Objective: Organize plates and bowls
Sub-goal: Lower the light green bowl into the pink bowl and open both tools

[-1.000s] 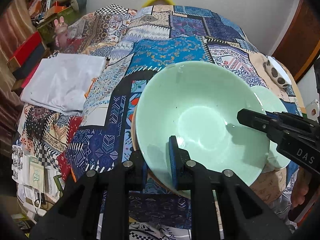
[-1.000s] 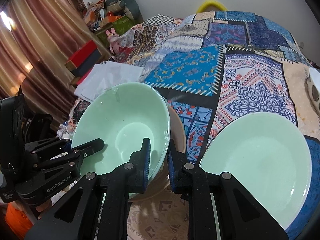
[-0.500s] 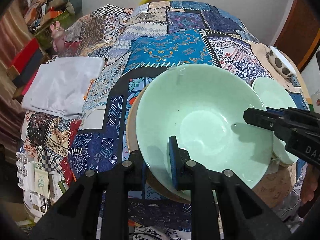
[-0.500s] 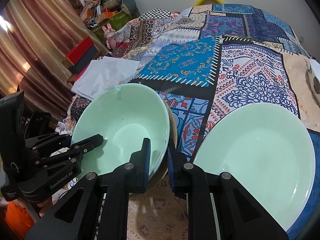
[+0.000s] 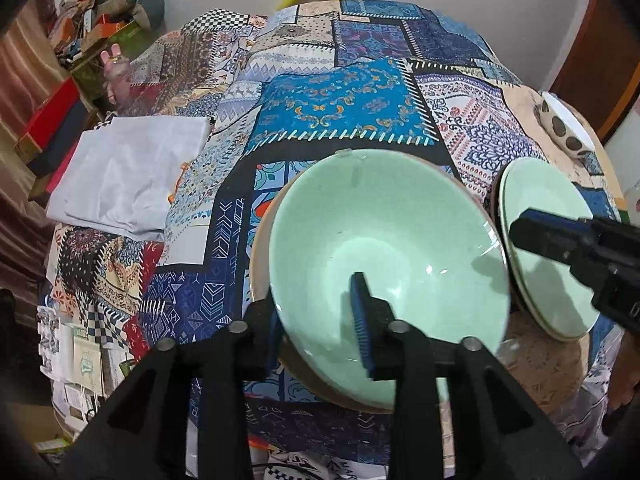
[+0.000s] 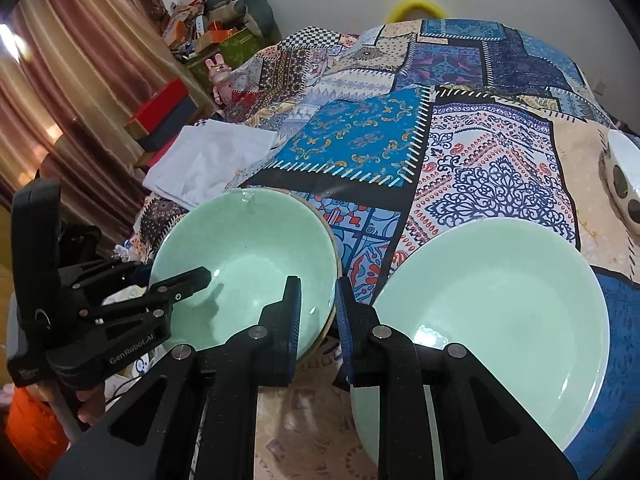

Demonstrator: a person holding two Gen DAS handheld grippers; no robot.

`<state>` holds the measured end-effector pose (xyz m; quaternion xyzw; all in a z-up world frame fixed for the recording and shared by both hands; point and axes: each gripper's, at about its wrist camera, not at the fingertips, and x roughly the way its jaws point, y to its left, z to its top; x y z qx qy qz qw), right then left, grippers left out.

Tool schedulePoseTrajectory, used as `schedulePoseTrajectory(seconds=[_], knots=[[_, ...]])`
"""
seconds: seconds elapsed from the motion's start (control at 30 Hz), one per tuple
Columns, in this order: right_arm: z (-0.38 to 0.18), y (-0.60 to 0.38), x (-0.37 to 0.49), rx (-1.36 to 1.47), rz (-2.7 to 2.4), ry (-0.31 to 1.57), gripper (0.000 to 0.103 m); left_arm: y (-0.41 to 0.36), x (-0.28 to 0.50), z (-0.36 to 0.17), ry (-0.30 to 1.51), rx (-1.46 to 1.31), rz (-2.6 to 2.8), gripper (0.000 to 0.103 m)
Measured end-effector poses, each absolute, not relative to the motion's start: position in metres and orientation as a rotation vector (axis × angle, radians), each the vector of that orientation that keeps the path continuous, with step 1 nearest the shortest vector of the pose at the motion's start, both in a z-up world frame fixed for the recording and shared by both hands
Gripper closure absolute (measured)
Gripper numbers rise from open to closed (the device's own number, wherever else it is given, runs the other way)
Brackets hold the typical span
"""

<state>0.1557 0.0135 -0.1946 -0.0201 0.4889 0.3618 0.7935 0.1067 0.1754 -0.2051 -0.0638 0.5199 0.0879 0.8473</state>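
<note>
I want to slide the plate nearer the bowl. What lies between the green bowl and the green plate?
Only patterned quilt in the right wrist view; nearer the camera, the right tongs straddle the green bowl rim beside the green plate.

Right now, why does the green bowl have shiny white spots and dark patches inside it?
Left wrist view: the green bowl is glossy, so room light makes small white glints; the dark patches are shadows of the left gripper and right gripper. Right wrist view: the green plate shines near its edge, and the fisheye lens bends the quilt.
</note>
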Motion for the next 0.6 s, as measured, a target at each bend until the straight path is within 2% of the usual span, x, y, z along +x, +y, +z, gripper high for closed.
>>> schedulePoseTrajectory(seconds=[0.13, 0.33, 0.5, 0.6], knots=[[-0.194, 0.009, 0.156, -0.034, 0.781, 1.056, 0.085, 0.171, 0.104, -0.194, 1.061, -0.11, 0.211, 0.051], [-0.186, -0.005, 0.157, -0.042, 0.768, 1.026, 0.084, 0.16, 0.098, -0.16, 0.959, -0.066, 0.195, 0.04], [-0.168, -0.024, 0.156, -0.047, 0.765, 0.969, 0.07, 0.144, 0.099, -0.14, 0.912, -0.061, 0.172, 0.032], [-0.155, -0.039, 0.156, -0.059, 0.744, 0.918, 0.066, 0.129, 0.104, -0.13, 0.878, -0.058, 0.15, 0.025]])
